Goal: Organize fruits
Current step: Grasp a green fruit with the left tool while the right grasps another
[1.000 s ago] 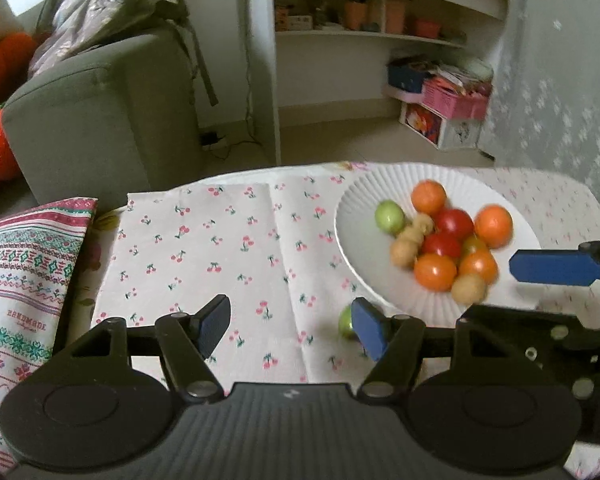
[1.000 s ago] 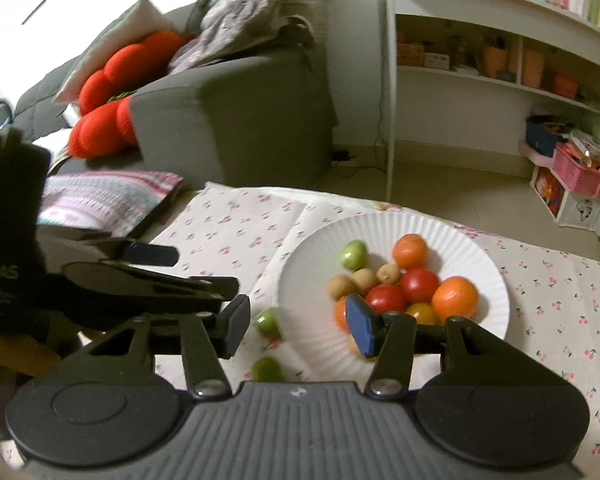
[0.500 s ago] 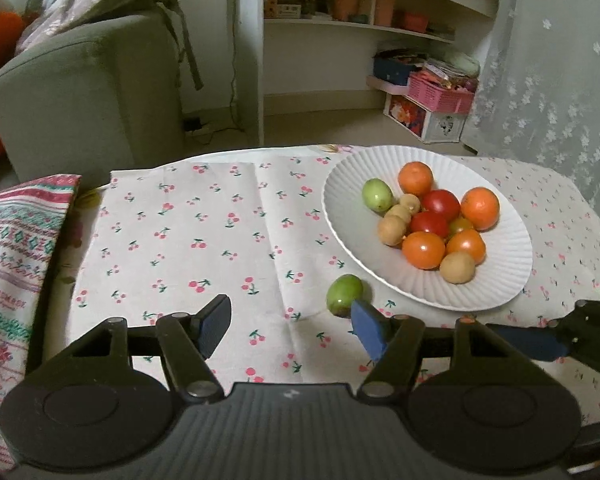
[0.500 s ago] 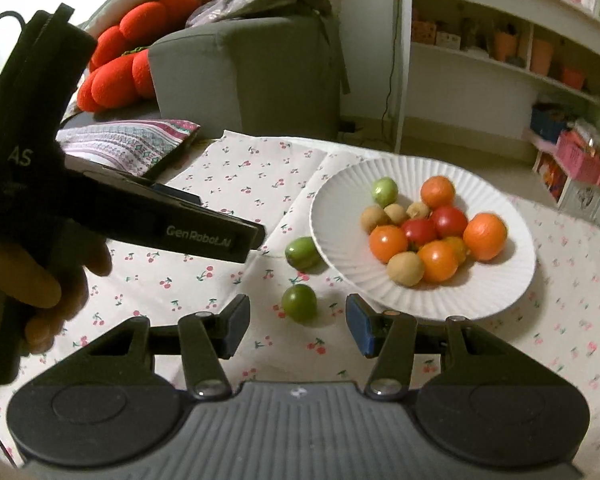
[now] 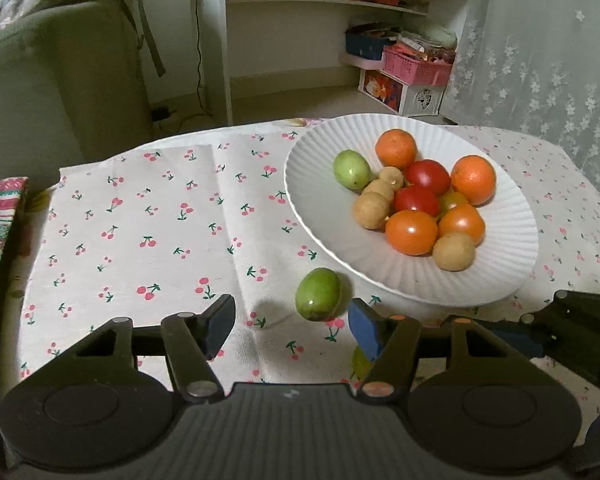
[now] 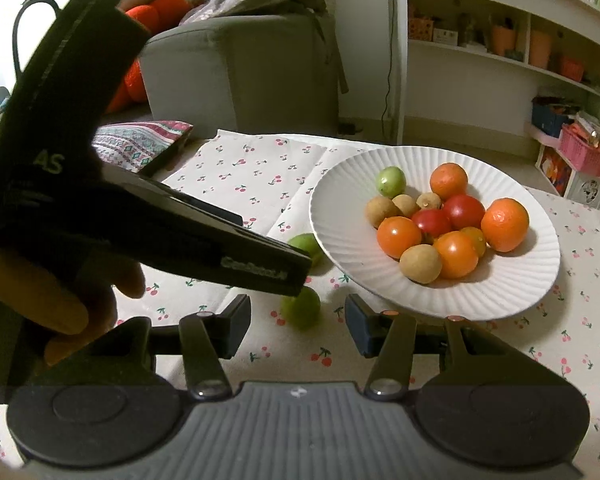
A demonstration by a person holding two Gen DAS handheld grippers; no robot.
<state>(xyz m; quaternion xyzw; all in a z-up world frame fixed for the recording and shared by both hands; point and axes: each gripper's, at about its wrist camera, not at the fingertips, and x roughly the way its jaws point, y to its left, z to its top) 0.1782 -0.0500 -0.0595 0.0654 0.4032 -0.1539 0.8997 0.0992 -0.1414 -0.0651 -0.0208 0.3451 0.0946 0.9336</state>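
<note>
A white ridged plate (image 5: 312, 216) (image 6: 340, 220) holds several orange, red, tan and green fruits. Two green fruits lie loose on the cherry-print cloth beside its near rim. One green fruit (image 5: 318, 294) sits just ahead of my left gripper (image 5: 292, 322), in line with the gap; its jaws are closing and the pads stay clear of the fruit. The other green fruit (image 6: 300, 306) lies between the fingertips of my right gripper (image 6: 298, 318), which is open with a gap on each side. In the left wrist view this second fruit (image 5: 359, 362) is half hidden behind a finger.
A hand (image 6: 60, 300) holds the left gripper's black housing (image 6: 160, 224), which crosses the right wrist view and covers part of the first green fruit (image 6: 306, 242). A patterned cushion (image 6: 140, 144) lies at the table's left edge, with a grey sofa (image 6: 240, 72) and white shelves (image 6: 500, 60) beyond.
Both grippers have come down toward the cloth. Each loose green fruit now sits at or between a gripper's fingertips. The left jaws have narrowed a little.
</note>
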